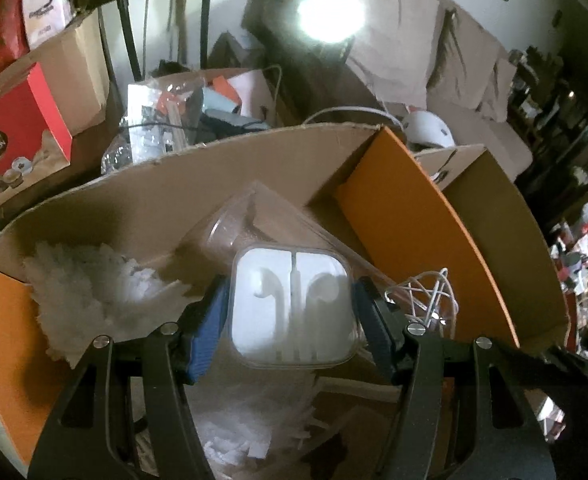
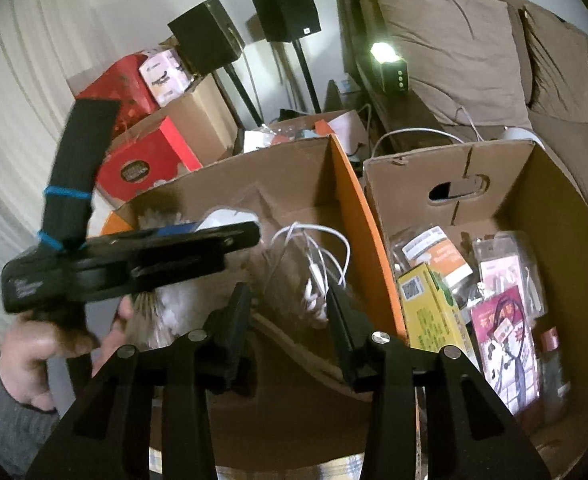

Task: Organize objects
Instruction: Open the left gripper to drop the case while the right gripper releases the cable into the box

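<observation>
where cardboard boxes (image 2: 494, 168) crowd, a sofa (image 2: 454, 40) stands.

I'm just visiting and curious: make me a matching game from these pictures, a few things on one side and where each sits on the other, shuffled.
Things:
1. earphone case
2. yellow-green box
3. white cable
4. black speakers

Places:
A. on stands by the wall
B. between the left gripper's fingers
C. loose in the orange-edged box
D. in the plain cardboard box beside it

Pairs: 1-B, 2-D, 3-C, 4-A
</observation>
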